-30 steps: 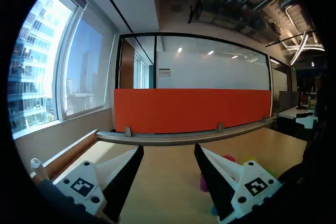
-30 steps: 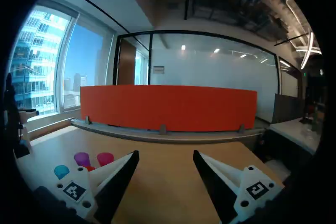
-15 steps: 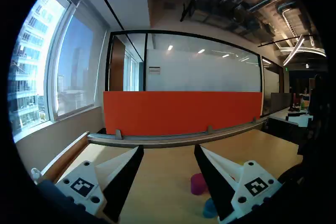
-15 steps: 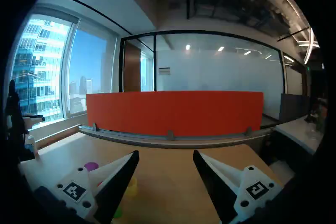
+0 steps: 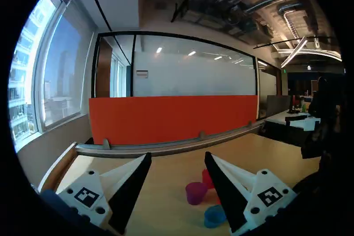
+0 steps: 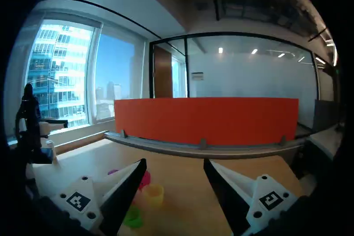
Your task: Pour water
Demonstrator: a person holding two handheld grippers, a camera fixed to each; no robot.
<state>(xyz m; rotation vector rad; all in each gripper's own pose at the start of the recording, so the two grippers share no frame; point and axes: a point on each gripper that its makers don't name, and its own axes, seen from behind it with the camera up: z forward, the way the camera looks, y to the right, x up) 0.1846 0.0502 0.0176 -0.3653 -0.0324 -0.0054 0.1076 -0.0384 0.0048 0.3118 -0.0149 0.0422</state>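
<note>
My left gripper is open above the wooden table, with nothing between its fingers. Past its right finger stand a purple cup, a red cup and a blue cup. My right gripper is also open and empty. Just beyond its left finger are a yellow cup, a pink cup and a green cup, partly hidden by that finger. A clear bottle with a white cap stands at the far left of the right gripper view, beside a dark shape.
An orange divider panel on a grey rail closes the table's far edge. Large windows run along the left side. Another desk with dark clutter lies to the right. Bare tabletop stretches between the right gripper's fingers.
The left gripper view has swung right, bringing the purple, red and blue cups into sight and losing the bottle. The right gripper view has swung left, and the yellow and green cups appeared.
</note>
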